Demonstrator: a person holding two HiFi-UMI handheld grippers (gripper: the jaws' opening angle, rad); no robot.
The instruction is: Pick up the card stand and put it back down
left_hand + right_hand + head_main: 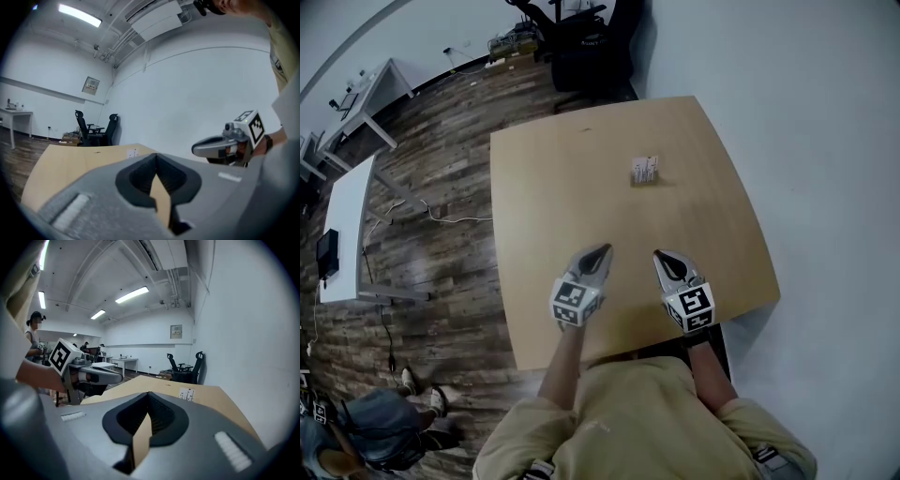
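Card stand [645,171] sits upright on the desk [544,197], past centre toward the far edge, nearer the right side. Left gripper [602,253] and right gripper [661,256] are side by side over the near edge, jaws fully together, nothing between them. Both well apart from the stand.
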